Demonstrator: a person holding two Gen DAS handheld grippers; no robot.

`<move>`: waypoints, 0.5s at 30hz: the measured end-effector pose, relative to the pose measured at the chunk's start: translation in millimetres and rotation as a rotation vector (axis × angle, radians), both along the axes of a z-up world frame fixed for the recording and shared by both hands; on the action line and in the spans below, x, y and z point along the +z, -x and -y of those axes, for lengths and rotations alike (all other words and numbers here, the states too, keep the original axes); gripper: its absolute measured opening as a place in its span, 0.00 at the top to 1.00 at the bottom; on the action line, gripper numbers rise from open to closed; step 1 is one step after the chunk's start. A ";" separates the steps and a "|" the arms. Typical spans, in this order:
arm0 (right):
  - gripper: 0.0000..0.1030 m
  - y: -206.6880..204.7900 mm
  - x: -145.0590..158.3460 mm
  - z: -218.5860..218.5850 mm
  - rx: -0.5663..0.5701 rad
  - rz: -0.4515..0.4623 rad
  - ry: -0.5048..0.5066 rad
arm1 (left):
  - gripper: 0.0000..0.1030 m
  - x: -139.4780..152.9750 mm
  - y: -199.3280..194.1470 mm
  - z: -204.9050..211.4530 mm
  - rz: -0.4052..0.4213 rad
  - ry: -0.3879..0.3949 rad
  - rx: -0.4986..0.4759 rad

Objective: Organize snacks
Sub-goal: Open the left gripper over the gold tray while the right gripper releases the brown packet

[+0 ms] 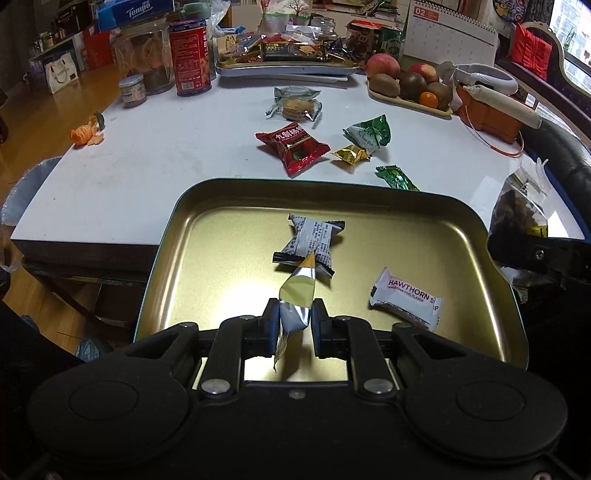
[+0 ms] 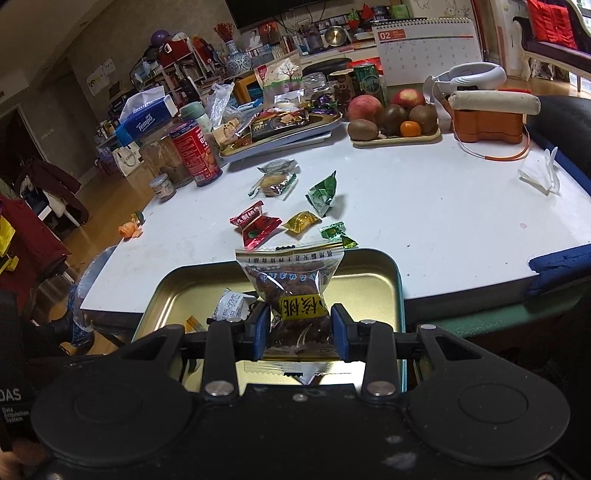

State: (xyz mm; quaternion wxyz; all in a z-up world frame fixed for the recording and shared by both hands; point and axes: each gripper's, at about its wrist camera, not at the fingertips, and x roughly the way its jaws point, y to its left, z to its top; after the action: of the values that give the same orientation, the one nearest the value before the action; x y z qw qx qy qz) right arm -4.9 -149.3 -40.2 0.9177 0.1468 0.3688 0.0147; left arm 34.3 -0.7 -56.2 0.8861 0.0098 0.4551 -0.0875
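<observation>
A gold-lined tin tray (image 1: 207,236) (image 2: 384,280) sits at the near edge of the white table (image 1: 147,162). Inside it lie a grey-and-black wrapped snack (image 1: 312,242) and a white Hawthorn packet (image 1: 404,299). My left gripper (image 1: 294,319) hangs over the tray, shut on a silver-and-yellow snack wrapper (image 1: 297,299). My right gripper (image 2: 300,326) is shut on a clear bag of dark walnuts (image 2: 293,284) with a yellow label, above the tray's near side; that bag (image 1: 517,218) shows at the right edge of the left wrist view. Loose on the table beyond lie a red packet (image 1: 291,146), a gold candy (image 1: 351,154), green packets (image 1: 369,134) and a biscuit pack (image 1: 297,105).
At the back stand a second tray of snacks (image 1: 288,64), a red can (image 1: 190,57), a glass jar (image 1: 142,55), a fruit tray (image 1: 406,88), an orange box (image 1: 487,110) and a calendar (image 1: 450,33). Peeled tangerine (image 1: 86,133) lies at the left edge. The floor drops away on the left.
</observation>
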 end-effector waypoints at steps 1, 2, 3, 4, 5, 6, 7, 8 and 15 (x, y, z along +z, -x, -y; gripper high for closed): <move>0.63 -1.1 0.0 1.2 -0.004 0.000 -0.001 | 0.77 0.7 -0.2 0.2 0.013 0.001 0.005; 0.63 -1.9 0.1 3.1 -0.007 -0.001 -0.008 | 0.75 1.8 -0.3 0.1 0.023 -0.003 0.014; 0.63 -2.4 -0.3 4.2 -0.011 -0.002 -0.014 | 0.72 2.9 0.0 -0.2 0.036 -0.001 0.026; 0.63 -3.0 -0.8 5.3 -0.016 -0.002 -0.020 | 0.69 4.6 0.7 -0.9 0.053 0.005 0.039; 0.63 -2.7 -1.4 6.0 -0.022 -0.002 -0.024 | 0.64 6.0 1.3 -1.3 0.065 0.008 0.045; 0.63 -3.7 -2.0 6.7 -0.026 -0.003 -0.027 | 0.58 6.9 1.6 -1.6 0.078 0.009 0.050; 0.63 -4.6 -2.7 6.9 -0.028 -0.004 -0.031 | 0.56 7.3 1.3 -1.8 0.086 0.006 0.055; 0.63 -5.6 -3.7 6.9 -0.029 -0.007 -0.034 | 0.53 7.3 1.2 -2.0 0.092 0.004 0.060; 0.63 -7.3 -5.2 0.4 -0.014 -0.002 -0.023 | 0.53 -4.7 -9.6 -4.0 0.025 0.011 0.096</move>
State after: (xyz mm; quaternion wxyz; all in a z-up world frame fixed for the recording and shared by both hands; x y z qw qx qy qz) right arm 2.4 -149.7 -45.4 0.9157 0.1600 0.3684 0.0127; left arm 43.8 3.3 -61.0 0.8949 -0.0158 0.4434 -0.0472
